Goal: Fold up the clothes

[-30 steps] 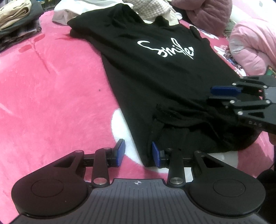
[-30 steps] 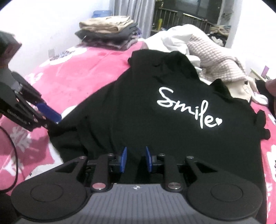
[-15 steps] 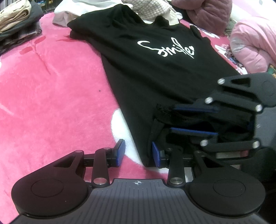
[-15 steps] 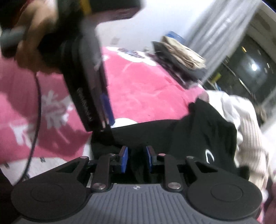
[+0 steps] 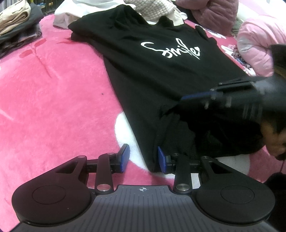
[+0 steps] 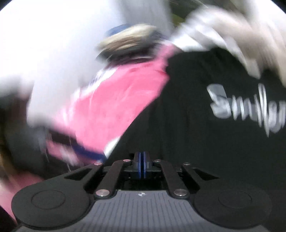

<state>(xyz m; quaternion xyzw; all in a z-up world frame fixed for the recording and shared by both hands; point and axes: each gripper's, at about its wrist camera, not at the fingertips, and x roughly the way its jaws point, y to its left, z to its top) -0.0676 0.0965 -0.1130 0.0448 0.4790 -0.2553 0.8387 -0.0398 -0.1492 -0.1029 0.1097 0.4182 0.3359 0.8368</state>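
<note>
Left gripper (image 5: 141, 158): nearest of all, low over the bed, jaws partly open. The bottom corner of the black T-shirt (image 5: 160, 75) lies between the blue pads, close against the right-hand pad, with a clear gap to the other; nothing is pinched yet.

Right gripper (image 6: 141, 165): blue pads pressed flat together in its own view, which is smeared with motion. Whether a thin bit of cloth is caught between them, I cannot tell. From the left view it reaches in from the right over the rumpled hem (image 5: 178, 114), the person's hand (image 5: 273, 135) behind it.

Shirt, place: spread front-up on the pink fleece blanket (image 5: 53, 100), hem toward the grippers, collar far off, the white "Smile" print (image 5: 171, 49) across the chest. The near hem is bunched and partly turned over.

Shirt, handling: I judge it light, limp jersey, nothing fragile. It will sag and drag on the fleece, so it wants lifting rather than sliding.

Where to take hold: the two hem corners, pinching both layers together; the left corner sits ready for that.

Farther off: a stack of folded clothes (image 5: 16, 26) at the far left, a white garment (image 5: 71, 12) and a knitted one (image 5: 152, 9) past the collar, a pink quilted jacket (image 5: 255, 42) at the right.
</note>
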